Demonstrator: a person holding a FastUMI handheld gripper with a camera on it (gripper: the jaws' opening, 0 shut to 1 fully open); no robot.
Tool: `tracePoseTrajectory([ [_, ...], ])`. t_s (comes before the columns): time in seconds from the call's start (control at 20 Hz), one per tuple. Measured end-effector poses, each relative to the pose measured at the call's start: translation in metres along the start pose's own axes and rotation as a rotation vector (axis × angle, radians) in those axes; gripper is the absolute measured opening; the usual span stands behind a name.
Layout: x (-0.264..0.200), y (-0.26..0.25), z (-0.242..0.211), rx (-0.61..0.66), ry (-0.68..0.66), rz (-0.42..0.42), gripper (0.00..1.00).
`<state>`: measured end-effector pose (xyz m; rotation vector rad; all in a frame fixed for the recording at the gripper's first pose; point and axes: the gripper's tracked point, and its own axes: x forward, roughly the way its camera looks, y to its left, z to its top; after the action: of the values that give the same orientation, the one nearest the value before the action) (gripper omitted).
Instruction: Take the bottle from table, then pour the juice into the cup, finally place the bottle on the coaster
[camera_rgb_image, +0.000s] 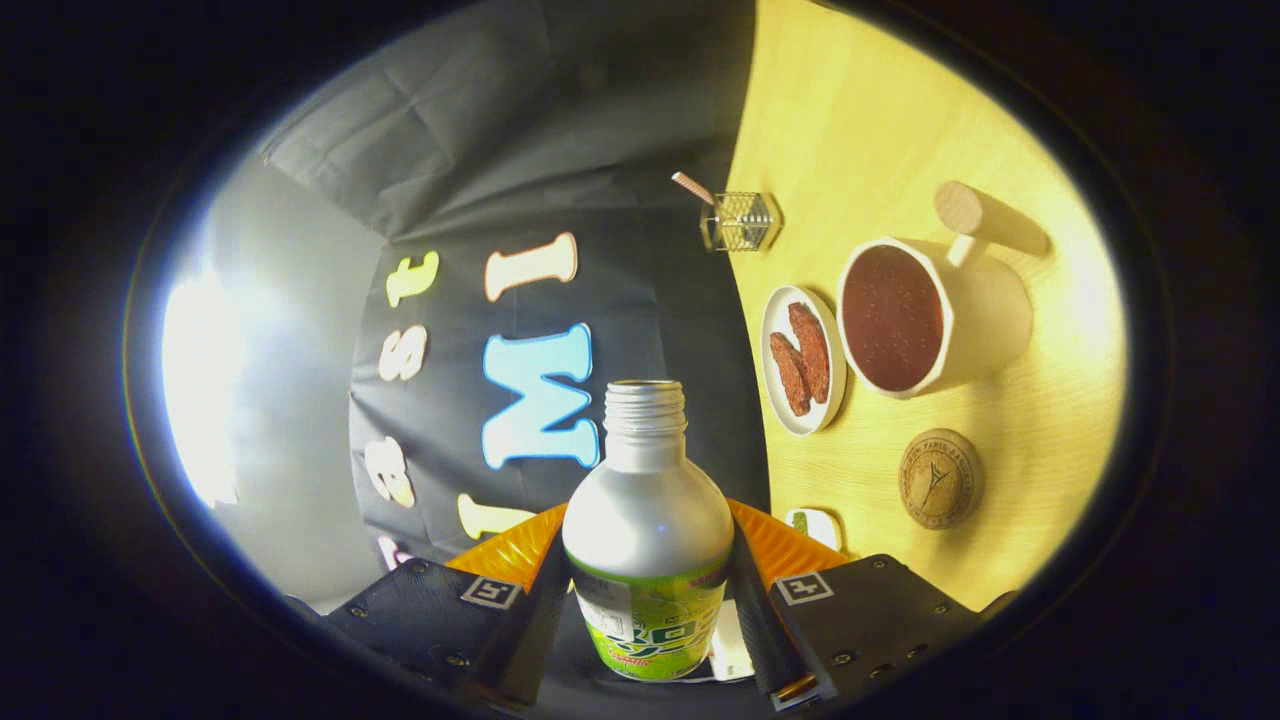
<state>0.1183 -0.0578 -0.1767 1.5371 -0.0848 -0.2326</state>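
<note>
In the gripper view, the bottle (648, 540) is held between the two fingers of the hand-held gripper (648, 590). One finger is pressed on each side of its body, so the hand-held gripper is clamped on the bottle. The bottle is silver at the top, with a green label lower down. Its cap is off, and the bare screw neck is seen at the top, pointing away from the fingers.

The whole scene is seen turned on its side, so the yellow wooden counter (880, 130) stands like a wall beside the bottle. The bottle is lifted clear of the counter.

On the counter, a pale cup (935, 315) with a thick wooden handle is seen beyond the fingers. Its inside looks dark red-brown, but it cannot be told for sure if that is juice or just the cup's own colour. Just beside the cup is a small white plate (803, 360) with two brown pieces on it. Near the cup, closer to the fingers, lies a round cork coaster (940, 478) with nothing on it. Farther off, at the counter's edge, a small wire holder (742, 220) is seen.
</note>
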Motion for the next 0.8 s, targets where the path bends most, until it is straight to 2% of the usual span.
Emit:
tracePoseTrajectory([
  [0.8,-0.007,0.039,-0.014,-0.981,-0.032,-0.067,0.77],
])
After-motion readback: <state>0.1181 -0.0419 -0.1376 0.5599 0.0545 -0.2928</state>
